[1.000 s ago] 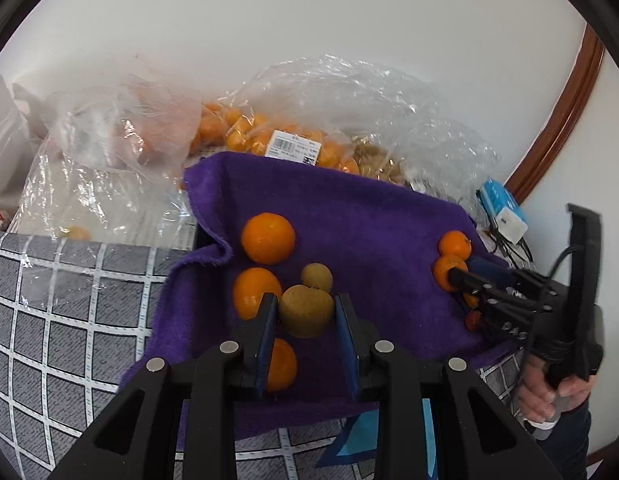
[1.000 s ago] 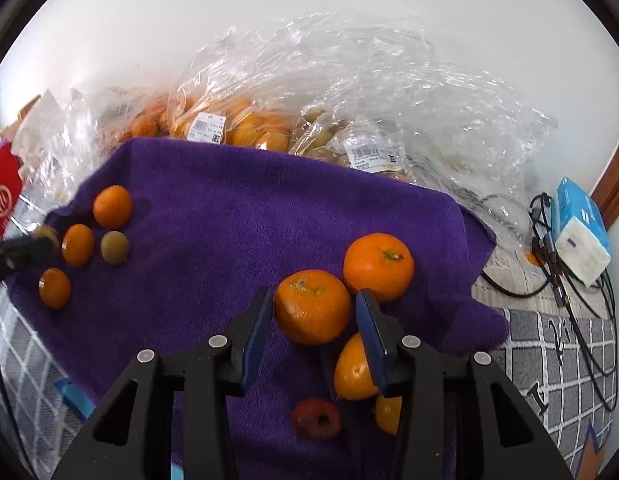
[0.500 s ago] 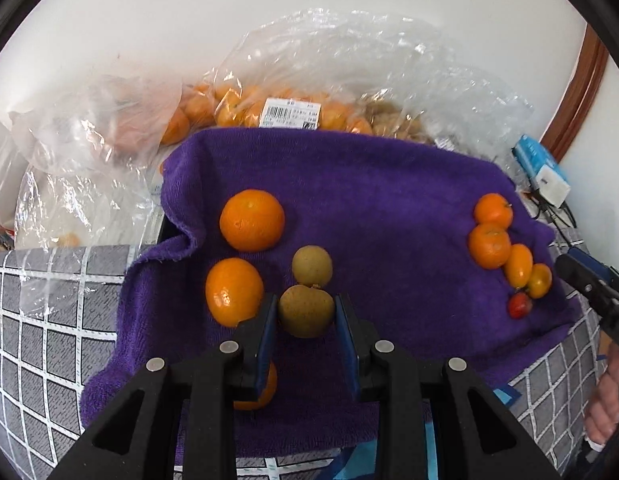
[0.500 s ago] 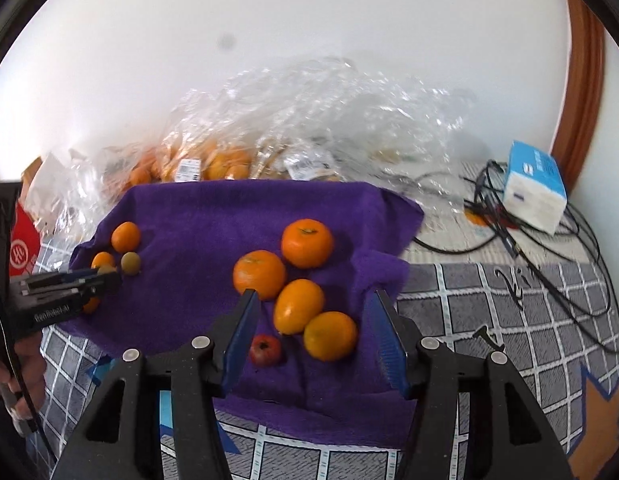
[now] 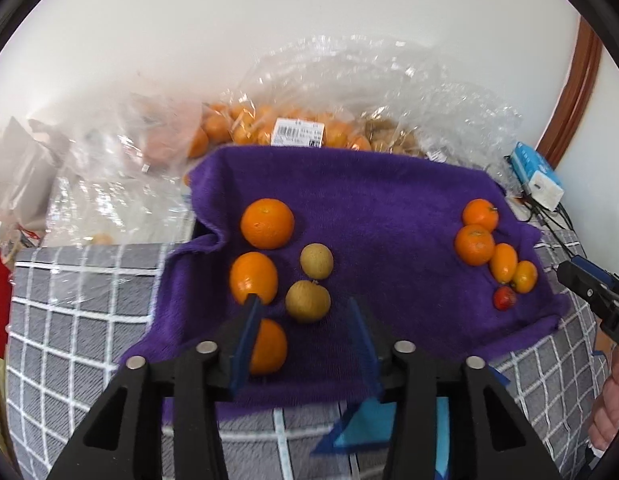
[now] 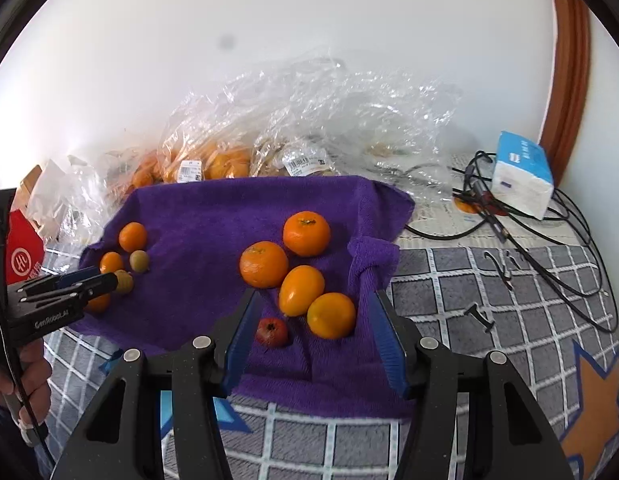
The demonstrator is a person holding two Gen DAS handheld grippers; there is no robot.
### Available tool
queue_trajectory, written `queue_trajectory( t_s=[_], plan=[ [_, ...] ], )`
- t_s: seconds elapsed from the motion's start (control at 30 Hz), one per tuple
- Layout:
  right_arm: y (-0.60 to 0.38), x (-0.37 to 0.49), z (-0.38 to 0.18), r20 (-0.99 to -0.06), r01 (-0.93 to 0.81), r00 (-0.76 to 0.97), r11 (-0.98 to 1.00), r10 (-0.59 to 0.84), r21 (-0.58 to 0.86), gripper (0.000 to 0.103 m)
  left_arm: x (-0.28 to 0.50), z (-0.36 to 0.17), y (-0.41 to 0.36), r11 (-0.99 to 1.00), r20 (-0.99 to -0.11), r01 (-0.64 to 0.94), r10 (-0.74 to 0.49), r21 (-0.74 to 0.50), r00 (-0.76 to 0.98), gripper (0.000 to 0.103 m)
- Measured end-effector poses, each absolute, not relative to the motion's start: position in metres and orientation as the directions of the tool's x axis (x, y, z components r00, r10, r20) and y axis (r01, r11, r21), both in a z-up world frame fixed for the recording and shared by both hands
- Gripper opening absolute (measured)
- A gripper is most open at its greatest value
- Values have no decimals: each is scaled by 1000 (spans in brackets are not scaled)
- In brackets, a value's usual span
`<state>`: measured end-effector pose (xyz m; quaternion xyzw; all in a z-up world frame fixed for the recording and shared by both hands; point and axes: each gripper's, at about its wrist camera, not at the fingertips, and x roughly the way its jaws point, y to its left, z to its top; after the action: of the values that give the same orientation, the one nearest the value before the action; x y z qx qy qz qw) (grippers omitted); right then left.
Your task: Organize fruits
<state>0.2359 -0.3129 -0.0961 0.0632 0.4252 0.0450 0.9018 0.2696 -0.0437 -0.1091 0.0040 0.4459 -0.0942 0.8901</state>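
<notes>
A purple towel point(image 5: 381, 216) lies on the checked cloth and carries two groups of fruit. My left gripper point(image 5: 303, 320) is open, with a brown round fruit point(image 5: 307, 301) lying free on the towel between its fingertips. Beside it lie a second brown fruit point(image 5: 317, 261) and three oranges point(image 5: 267, 223). My right gripper point(image 6: 313, 316) is open above the towel's near edge, over an orange point(image 6: 331, 315), an oval orange fruit point(image 6: 301, 290) and a small red fruit point(image 6: 272, 332). Two mandarins point(image 6: 306, 233) lie further back.
Clear plastic bags point(image 6: 269, 128) of oranges and brown fruit stand behind the towel against the white wall. A blue-and-white tissue pack point(image 6: 521, 174) and black cables point(image 6: 549, 240) lie at the right. A red box point(image 6: 23, 256) stands at the left.
My left gripper has opened and let go of the brown fruit, which now lies on the towel. My right gripper let go of a mandarin, opened wide and drew back from the towel.
</notes>
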Motion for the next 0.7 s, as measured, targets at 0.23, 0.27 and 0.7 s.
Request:
queue_trajectory(
  t_s=[0.23,0.27,0.7],
  plan=[
    [-301,192,-54,-724,-19,678,988,125,153,56,215,-76,-34,983,-753,160,-173,-91,635,51],
    [-300,186,-50,-719,-18,684,988,122,151,56,204,-71,-33,984,-744,158,-169,-86,646,52],
    [-296,92,3,-633,-4,772,997,54,81,95,116,-30,-44,989,-668,145,-102,9,737,70]
  ],
)
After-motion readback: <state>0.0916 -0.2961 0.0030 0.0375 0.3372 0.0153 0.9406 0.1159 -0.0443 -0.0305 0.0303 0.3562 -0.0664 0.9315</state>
